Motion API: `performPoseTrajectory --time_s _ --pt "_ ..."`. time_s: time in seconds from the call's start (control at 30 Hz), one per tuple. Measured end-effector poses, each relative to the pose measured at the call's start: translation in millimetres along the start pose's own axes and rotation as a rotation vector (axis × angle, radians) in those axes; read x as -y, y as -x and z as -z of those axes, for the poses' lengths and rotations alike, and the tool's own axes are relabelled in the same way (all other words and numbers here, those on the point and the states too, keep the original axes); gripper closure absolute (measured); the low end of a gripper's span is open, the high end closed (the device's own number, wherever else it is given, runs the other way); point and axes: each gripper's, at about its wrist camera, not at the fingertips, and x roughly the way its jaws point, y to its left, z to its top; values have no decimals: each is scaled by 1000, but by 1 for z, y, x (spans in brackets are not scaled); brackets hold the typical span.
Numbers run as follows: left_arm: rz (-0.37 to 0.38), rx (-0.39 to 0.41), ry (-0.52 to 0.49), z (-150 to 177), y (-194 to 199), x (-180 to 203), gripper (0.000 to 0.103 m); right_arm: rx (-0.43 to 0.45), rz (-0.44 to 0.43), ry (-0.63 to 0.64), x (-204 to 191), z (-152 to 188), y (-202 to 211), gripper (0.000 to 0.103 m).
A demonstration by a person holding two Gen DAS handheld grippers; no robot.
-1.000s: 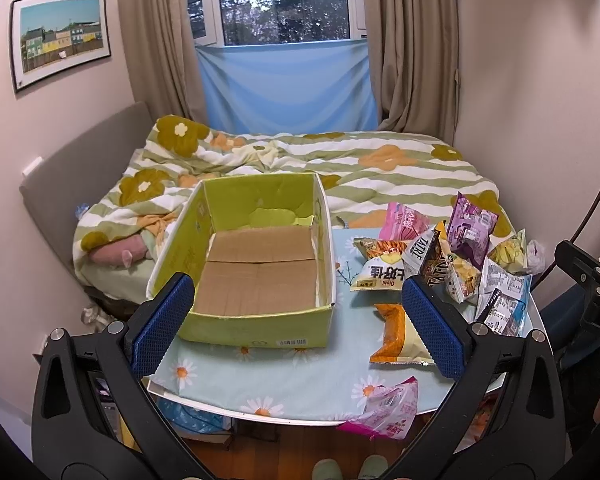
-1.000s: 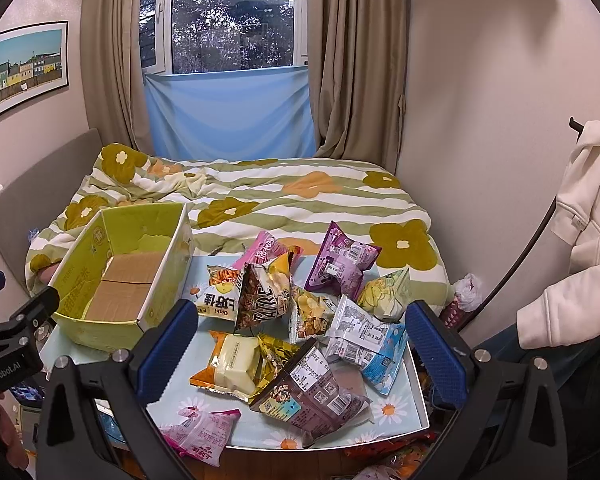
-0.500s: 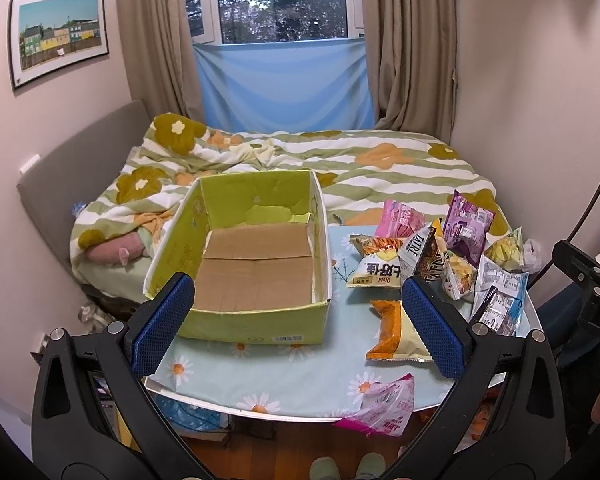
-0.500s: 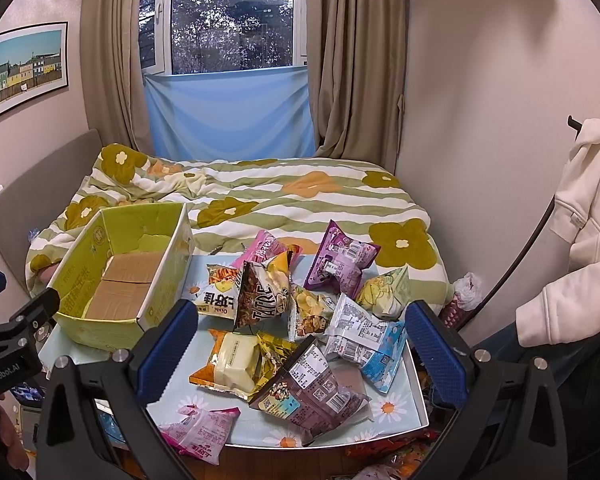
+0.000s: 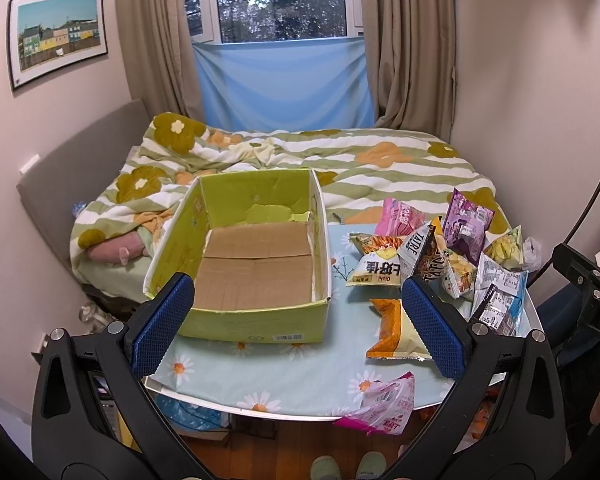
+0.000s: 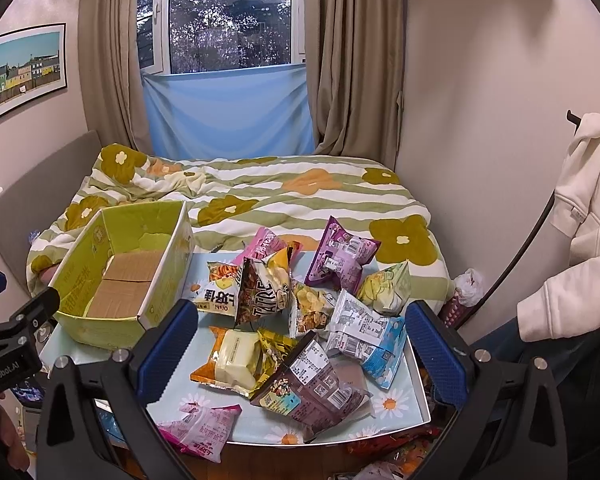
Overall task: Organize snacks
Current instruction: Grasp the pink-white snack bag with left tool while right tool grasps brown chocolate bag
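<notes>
An empty green cardboard box stands on the left of a table covered in a daisy cloth. Several snack bags lie piled on the right: an orange and yellow bag, a dark brown bag, a purple bag, a pink bag at the front edge. My left gripper hangs open before the box, holding nothing. My right gripper is open above the pile, also with nothing in it.
A bed with a green striped flower blanket lies right behind the table. A white hoodie hangs at the right wall. More packets lie on the wooden floor under the table's front edge. Slippers show below.
The left gripper has drifted slightly, so the box and table sit a little higher and closer in its view. The right view is almost unchanged. Both stay open.
</notes>
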Motion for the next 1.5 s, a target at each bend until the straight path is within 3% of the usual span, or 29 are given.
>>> performPoseTrajectory --time_s 0.2,0.33,0.53,0.77,1.1,1.23,1.3,1.43,1.5 --pt "9 -25 -11 -1 -5 0 1 -14 11 -11 4 -3 -1 1" --pt "33 -92 -26 7 -19 2 1 -52 19 -28 11 2 -11 1" --pt "141 -204 -63 40 -46 18 1 -138 35 -49 27 28 -37 1" --pt "170 -259 -125 96 -77 62 1 -202 -53 29 45 69 -76 1" --pt "110 -337 -161 165 -134 105 1 -221 -252 222 47 119 -128 1" --pt "89 -332 -148 170 -151 111 8 -234 -286 283 42 129 -145 1" --pt "74 -353 -158 172 -160 113 21 -233 -301 304 41 130 -152 1" --pt "117 -354 -131 176 -165 108 24 -227 -324 329 42 128 -162 1" --pt "130 -363 -128 177 -166 108 31 -223 -333 337 43 128 -165 2"
